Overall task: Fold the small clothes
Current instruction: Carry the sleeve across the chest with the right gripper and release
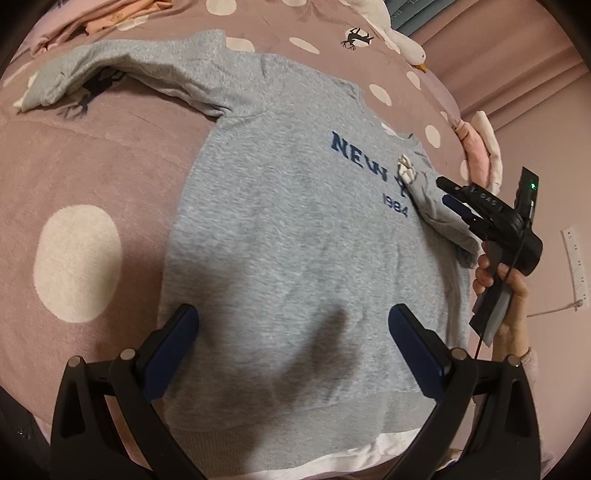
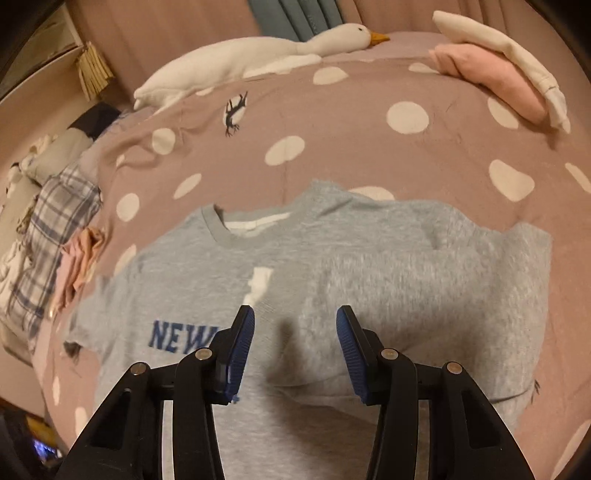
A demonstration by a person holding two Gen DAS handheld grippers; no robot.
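Observation:
A grey sweatshirt (image 1: 295,240) with blue "NEW" and "1984" print lies front up on the dotted pink bedcover (image 1: 92,155). One sleeve (image 1: 140,70) stretches out at the far left. The other sleeve (image 1: 439,218) lies folded over the chest. My left gripper (image 1: 293,321) hovers open over the lower body near the hem, holding nothing. My right gripper (image 1: 445,192), held by a hand (image 1: 509,295), sits at the folded sleeve. In the right wrist view this gripper (image 2: 295,317) is open above the sweatshirt (image 2: 369,258), and the pads press on nothing.
A white goose plush (image 2: 258,55) lies along the bed's far side. Folded pink and white clothes (image 2: 491,70) are stacked at the far right. A plaid cloth and other garments (image 2: 55,221) are heaped at the left edge. A peach garment (image 1: 103,18) lies beyond the outstretched sleeve.

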